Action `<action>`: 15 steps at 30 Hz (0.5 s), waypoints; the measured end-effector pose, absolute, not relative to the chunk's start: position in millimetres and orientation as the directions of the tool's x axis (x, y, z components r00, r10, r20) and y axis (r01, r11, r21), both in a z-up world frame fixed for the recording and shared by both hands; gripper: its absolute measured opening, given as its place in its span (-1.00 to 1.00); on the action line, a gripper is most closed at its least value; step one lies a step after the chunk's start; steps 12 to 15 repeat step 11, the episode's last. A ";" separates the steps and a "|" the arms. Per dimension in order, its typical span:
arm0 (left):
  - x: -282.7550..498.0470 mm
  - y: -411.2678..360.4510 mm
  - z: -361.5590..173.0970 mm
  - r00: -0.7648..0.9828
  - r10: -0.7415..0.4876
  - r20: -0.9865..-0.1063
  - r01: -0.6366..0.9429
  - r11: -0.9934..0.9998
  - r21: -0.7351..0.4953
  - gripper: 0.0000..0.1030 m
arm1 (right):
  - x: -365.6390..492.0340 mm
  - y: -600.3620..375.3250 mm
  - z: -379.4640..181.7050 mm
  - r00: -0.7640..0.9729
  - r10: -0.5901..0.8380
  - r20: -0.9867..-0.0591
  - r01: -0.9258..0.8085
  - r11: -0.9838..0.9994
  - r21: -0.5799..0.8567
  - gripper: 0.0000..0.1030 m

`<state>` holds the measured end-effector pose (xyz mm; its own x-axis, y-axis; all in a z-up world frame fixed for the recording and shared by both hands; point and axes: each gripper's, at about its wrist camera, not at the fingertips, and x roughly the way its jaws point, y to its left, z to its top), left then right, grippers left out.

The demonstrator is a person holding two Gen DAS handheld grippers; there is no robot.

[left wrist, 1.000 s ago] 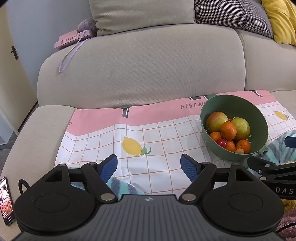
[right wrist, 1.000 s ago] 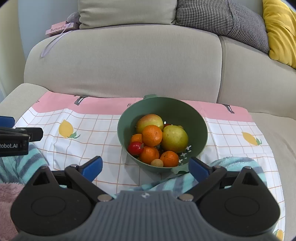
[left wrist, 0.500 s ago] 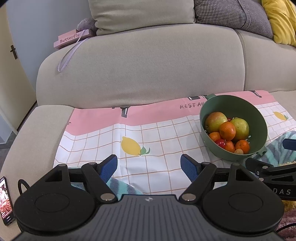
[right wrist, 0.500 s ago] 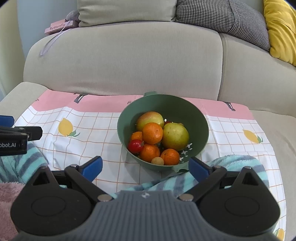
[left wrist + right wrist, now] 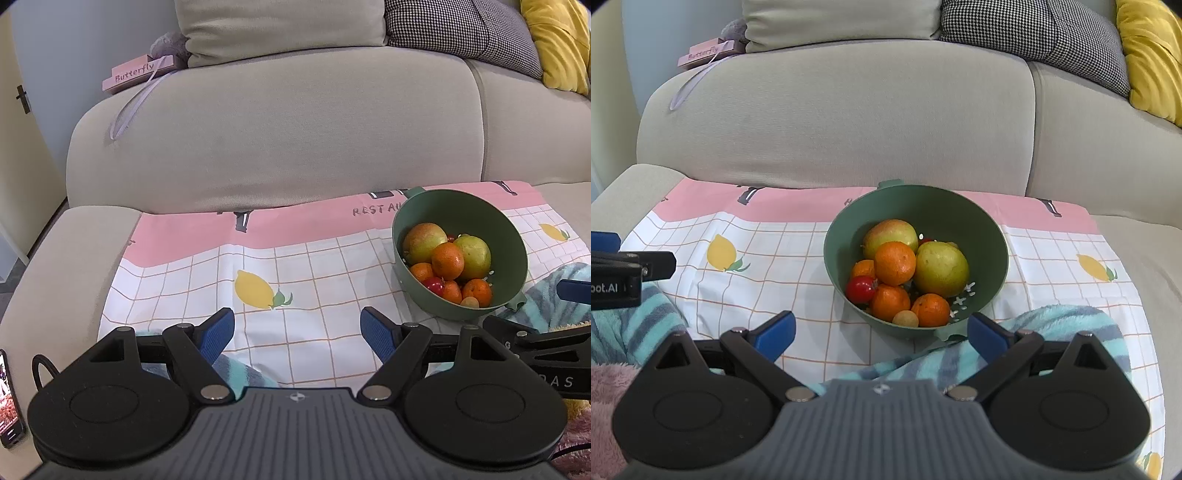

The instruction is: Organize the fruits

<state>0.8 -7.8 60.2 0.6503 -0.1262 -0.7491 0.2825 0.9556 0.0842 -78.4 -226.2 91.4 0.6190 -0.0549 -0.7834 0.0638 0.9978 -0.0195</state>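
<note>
We see the green bowl [image 5: 991, 254] of fruit on the lemon-print cloth [image 5: 775, 258], straight ahead at 12 o'clock from our right gripper [image 5: 881, 330], which is the nearer one. From our left gripper [image 5: 297, 330] it lies at 2 o'clock. Both grippers are wide open, holding nothing and touching nothing.
</note>
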 end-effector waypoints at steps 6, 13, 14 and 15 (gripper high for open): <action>1.1 -7.6 60.9 0.650 -0.131 -0.749 0.289 0.954 0.084 0.77 | -77.9 -227.2 90.5 0.616 -0.052 -0.786 0.067 0.998 -0.014 0.86; 0.2 -9.1 60.4 0.651 -0.127 -0.748 0.286 0.954 0.088 0.77 | -77.9 -227.1 89.9 0.614 -0.052 -0.788 0.069 0.998 -0.012 0.86; 0.2 -9.1 60.4 0.651 -0.127 -0.748 0.286 0.954 0.088 0.77 | -77.9 -227.1 89.9 0.614 -0.052 -0.788 0.069 0.998 -0.012 0.86; 0.2 -9.1 60.4 0.651 -0.127 -0.748 0.286 0.954 0.088 0.77 | -77.9 -227.1 89.9 0.614 -0.052 -0.788 0.069 0.998 -0.012 0.86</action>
